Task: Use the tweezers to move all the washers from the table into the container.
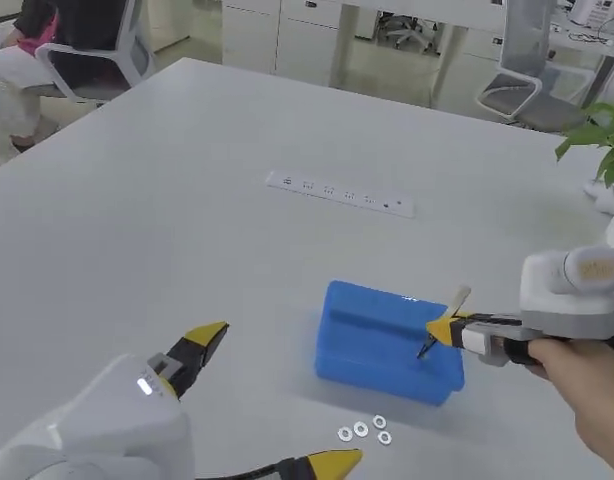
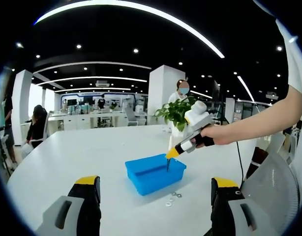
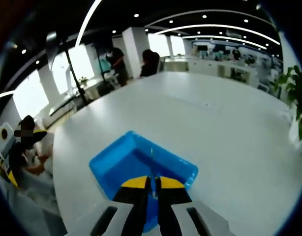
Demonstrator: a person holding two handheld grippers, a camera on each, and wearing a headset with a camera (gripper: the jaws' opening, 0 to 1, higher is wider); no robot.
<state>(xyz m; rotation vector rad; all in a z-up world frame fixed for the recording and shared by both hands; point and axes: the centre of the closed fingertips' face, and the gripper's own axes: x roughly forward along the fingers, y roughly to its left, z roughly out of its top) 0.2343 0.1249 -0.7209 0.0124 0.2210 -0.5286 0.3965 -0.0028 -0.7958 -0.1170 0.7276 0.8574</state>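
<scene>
**Tweezers dip into blue container as washers wait on desk**

Head view: the right tongs (image 1: pixel 442 330), held in a hand (image 1: pixel 587 385) at the right edge, are pressed together on the tweezers (image 1: pixel 426 346). The tweezers' dark tip points down inside the blue container (image 1: pixel 367 375), near its right end. Four washers (image 1: pixel 364 430) lie in a loose cluster on the white desk (image 1: pixel 187 200), just in front of the container's near wall. The left tongs (image 1: pixel 272 400) sit at lower left, their yellow-tipped jaws spread wide. A power strip (image 1: pixel 339 194) lies farther back on the desk, and a plant (image 1: pixel 599 140) shows at the right edge.

Left gripper view: the spread jaws rise on either side of the container. The right tongs reach in from the right, with the tweezers' tip lowered into the container. The washers lie on the desk just beside its near corner. A person in a white top stands beyond the desk, behind the plant.

Right gripper view: the two yellow-tipped jaws stand close together. The tweezers run forward between them as a thin line above the container's open inside. Whether the tip holds a washer cannot be told.
</scene>
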